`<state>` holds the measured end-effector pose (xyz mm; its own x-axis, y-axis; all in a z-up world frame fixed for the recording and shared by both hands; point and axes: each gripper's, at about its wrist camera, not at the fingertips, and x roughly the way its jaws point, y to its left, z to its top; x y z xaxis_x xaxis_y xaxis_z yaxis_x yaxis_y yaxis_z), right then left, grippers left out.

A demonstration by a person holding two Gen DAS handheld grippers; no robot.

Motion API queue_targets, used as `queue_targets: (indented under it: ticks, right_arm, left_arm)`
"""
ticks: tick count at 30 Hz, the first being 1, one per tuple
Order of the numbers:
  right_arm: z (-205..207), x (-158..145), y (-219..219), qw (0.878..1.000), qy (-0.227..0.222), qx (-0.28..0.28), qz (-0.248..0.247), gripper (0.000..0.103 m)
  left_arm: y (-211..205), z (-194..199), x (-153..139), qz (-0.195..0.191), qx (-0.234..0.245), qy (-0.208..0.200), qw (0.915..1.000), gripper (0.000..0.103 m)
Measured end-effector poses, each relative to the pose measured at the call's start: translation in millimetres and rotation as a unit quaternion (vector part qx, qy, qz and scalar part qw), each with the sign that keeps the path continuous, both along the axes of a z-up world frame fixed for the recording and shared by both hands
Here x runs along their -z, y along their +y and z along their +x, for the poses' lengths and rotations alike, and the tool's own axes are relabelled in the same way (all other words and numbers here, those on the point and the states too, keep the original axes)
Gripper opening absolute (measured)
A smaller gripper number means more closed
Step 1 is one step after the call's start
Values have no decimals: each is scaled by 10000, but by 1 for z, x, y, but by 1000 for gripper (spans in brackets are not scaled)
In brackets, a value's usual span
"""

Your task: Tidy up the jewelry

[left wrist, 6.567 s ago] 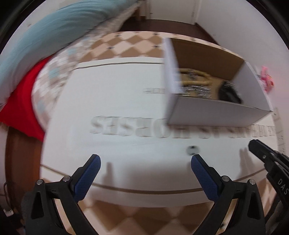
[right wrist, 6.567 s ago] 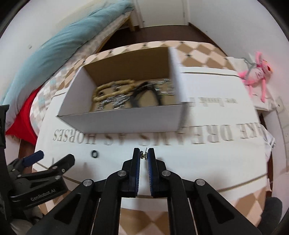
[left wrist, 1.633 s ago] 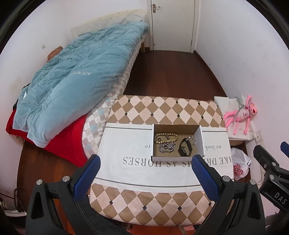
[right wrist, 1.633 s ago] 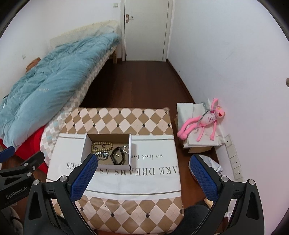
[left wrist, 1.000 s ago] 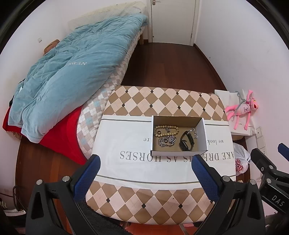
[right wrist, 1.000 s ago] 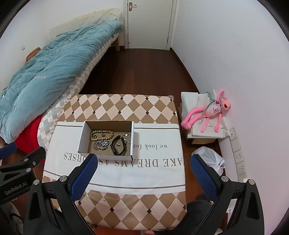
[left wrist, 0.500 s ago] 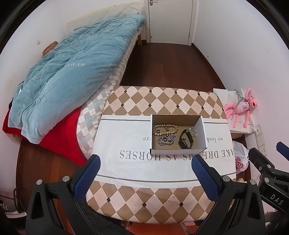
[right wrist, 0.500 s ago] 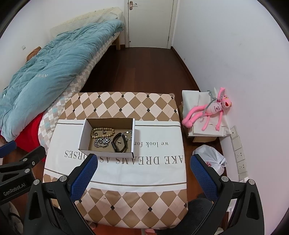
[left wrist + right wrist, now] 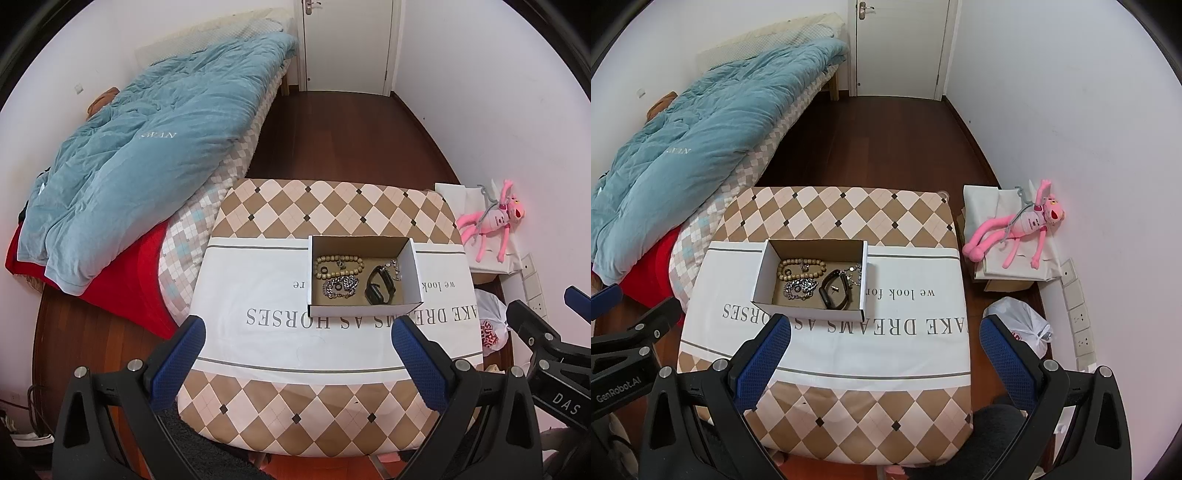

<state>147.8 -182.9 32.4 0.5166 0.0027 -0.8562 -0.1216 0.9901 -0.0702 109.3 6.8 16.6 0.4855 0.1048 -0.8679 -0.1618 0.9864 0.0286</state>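
An open white cardboard box (image 9: 413, 273) (image 9: 759, 284) stands on the table's white cloth (image 9: 251, 295) (image 9: 923, 295). Inside lie a wooden bead bracelet (image 9: 338, 266) (image 9: 801, 267), a silver chain (image 9: 341, 287) (image 9: 799, 287), a black watch band (image 9: 379, 285) (image 9: 834, 293) and small pieces. My left gripper (image 9: 295, 354) is open and empty, held high above the table's near edge. My right gripper (image 9: 884, 354) is also open and empty, high above the near edge. Each gripper shows at the side of the other's view.
A bed with a blue quilt (image 9: 147, 147) (image 9: 683, 129) stands left of the table. A pink plush toy (image 9: 491, 218) (image 9: 1023, 225) lies on white paper at the right wall. A white plastic bag (image 9: 1019, 321) sits on the wooden floor. A door (image 9: 901, 44) is at the far end.
Earlier the right gripper was shut on a small earring near the box and a ring lay on the cloth; now both grippers are open, empty and raised high. The last second shows only slight drift.
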Motion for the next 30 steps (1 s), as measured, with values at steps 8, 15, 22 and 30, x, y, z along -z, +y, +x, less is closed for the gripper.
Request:
queue_targets:
  ticks: [8, 15, 22, 30]
  right_arm:
    - [0, -4, 0, 10000, -40, -18, -25, 103]
    - [-2, -6, 0, 10000, -44, -23, -50, 103]
    - [-1, -7, -1, 10000, -57, -37, -44, 103]
    - [-1, -8, 0, 10000, -57, -51, -54, 103]
  left_arm:
    - [1, 0, -1, -6, -1, 1, 10000, 103]
    - [1, -1, -4, -5, -2, -26, 10000, 103]
    - [0, -1, -7, 1, -1, -59, 10000, 103]
    - [0, -1, -8, 11, 1, -62, 10000, 103]
